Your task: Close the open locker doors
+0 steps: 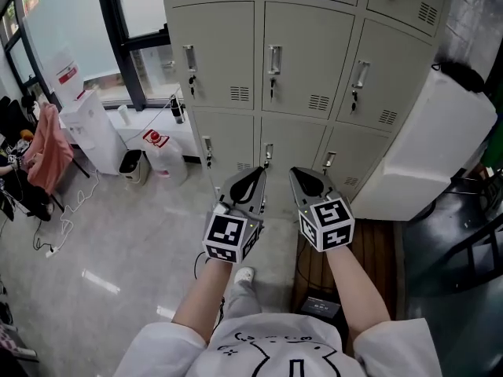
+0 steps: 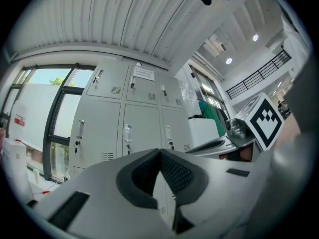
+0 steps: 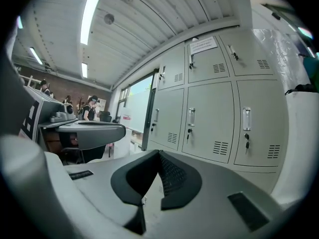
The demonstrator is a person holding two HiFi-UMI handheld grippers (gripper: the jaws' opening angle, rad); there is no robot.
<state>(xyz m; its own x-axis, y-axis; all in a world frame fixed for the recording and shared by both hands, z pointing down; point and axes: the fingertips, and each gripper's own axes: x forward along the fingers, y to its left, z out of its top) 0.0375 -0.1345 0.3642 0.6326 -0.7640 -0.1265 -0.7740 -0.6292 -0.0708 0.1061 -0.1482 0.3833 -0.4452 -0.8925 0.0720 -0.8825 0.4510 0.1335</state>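
A bank of grey lockers (image 1: 302, 61) stands in front of me, with keys hanging in the locks. Every door that I can see lies flush with its frame. My left gripper (image 1: 256, 177) and right gripper (image 1: 300, 177) are held side by side before the bottom row, pointing at the lockers and apart from them. Both are shut with nothing between the pads. In the left gripper view the jaws (image 2: 160, 154) meet in front of the lockers (image 2: 128, 128), with the right gripper (image 2: 254, 126) beside them. The right gripper view shows its shut jaws (image 3: 159, 156) before the locker doors (image 3: 212, 118).
A large white box (image 1: 428, 151) leans against the lockers at the right, above a wooden platform (image 1: 377, 250). At the left are a white water dispenser (image 1: 90, 132), a plastic jug (image 1: 167, 162), a pink garment (image 1: 47, 148) and floor cables (image 1: 59, 226). People stand far off.
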